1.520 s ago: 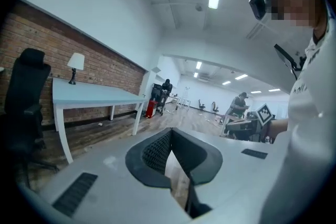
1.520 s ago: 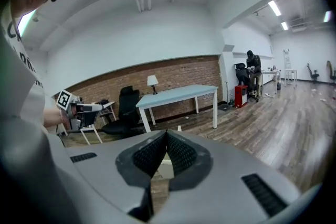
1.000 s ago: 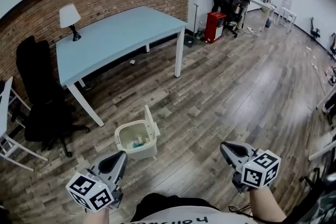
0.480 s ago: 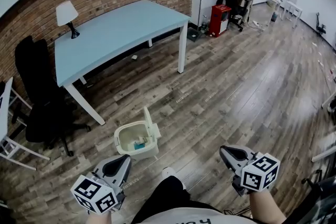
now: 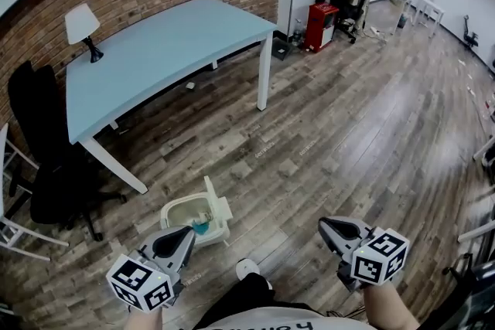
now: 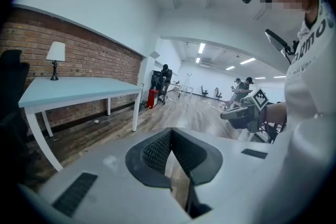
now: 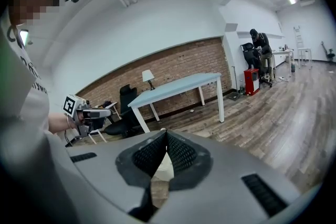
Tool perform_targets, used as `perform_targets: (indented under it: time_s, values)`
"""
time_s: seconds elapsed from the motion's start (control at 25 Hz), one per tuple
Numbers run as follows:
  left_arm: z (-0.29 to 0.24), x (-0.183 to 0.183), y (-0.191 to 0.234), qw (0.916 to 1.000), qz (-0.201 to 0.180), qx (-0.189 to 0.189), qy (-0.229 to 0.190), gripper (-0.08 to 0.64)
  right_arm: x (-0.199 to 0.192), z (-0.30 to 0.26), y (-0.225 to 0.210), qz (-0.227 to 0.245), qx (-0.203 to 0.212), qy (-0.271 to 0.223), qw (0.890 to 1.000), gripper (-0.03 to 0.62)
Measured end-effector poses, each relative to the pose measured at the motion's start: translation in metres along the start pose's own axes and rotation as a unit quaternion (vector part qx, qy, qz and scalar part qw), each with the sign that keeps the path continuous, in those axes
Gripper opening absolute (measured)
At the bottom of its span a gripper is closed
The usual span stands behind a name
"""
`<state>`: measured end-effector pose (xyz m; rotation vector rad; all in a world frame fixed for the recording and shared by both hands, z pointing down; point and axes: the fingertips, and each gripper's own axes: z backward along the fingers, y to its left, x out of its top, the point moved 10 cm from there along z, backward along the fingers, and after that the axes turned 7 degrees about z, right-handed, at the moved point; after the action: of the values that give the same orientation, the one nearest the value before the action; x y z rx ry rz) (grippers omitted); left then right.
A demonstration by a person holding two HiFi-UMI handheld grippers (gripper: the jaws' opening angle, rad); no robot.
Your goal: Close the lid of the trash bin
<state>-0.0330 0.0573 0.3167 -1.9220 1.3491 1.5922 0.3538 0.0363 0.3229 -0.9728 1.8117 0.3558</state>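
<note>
The bin (image 5: 172, 206) is parked on the floor just ahead of the left gripper (image 5: 184, 232), with the lid (image 5: 215, 199) stood upright at its right edge, so nothing's been closed yet. Both claws are kept pinched together on nothing. The right gripper (image 5: 325, 223) is held well off. The lid's probably meant to be nudged down rather than grabbed.

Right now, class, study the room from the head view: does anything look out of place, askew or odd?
The small cream plastic trash bin on the wooden floor stands with its hinged lid tipped up, open, and a teal item shows inside. Nothing else stands out.
</note>
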Motion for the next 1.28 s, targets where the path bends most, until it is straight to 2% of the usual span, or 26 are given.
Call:
perform_targets:
  time_s: [0.12,0.24,0.36,0.56,0.72,0.8,0.96,1.12,1.2,1.28]
  values:
    - [-0.021,0.012,0.019,0.9999,-0.013,0.004,0.006,0.006,0.011,-0.028,-0.017,-0.002,0.004,0.005,1.0,0.008]
    - [-0.04,0.028,0.036,0.9999,0.0,-0.003,0.012,0.006,0.035,-0.054,-0.029,0.001,0.014,0.009,1.0,0.008]
    - [-0.059,0.037,0.048,0.9992,0.003,-0.017,0.035,0.006,0.062,-0.074,-0.035,0.023,0.026,0.018,0.999,0.008]
    - [-0.092,0.045,0.068,0.996,-0.045,-0.032,0.071,0.006,0.078,-0.092,-0.05,0.036,0.024,0.031,0.999,0.008]
    - [-0.116,0.038,0.078,0.9878,-0.082,0.021,0.131,0.006,0.08,-0.101,-0.072,0.026,0.024,0.059,0.998,0.008]
    - [-0.132,0.031,0.085,0.9835,-0.089,0.032,0.154,0.006,0.082,-0.112,-0.083,0.022,0.03,0.066,0.997,0.008]
    - [-0.171,0.011,0.096,0.9789,-0.107,0.013,0.173,0.006,0.088,-0.152,-0.102,0.03,0.063,0.087,0.994,0.008]
    - [-0.213,-0.011,0.097,0.9638,-0.155,0.003,0.217,0.006,0.099,-0.194,-0.12,0.039,0.095,0.105,0.989,0.008]
    - [-0.232,-0.023,0.1,0.9475,-0.186,-0.002,0.26,0.006,0.104,-0.209,-0.13,0.042,0.106,0.114,0.987,0.008]
    - [-0.247,-0.037,0.109,0.9311,-0.199,0.008,0.306,0.006,0.108,-0.22,-0.144,0.042,0.113,0.124,0.985,0.009]
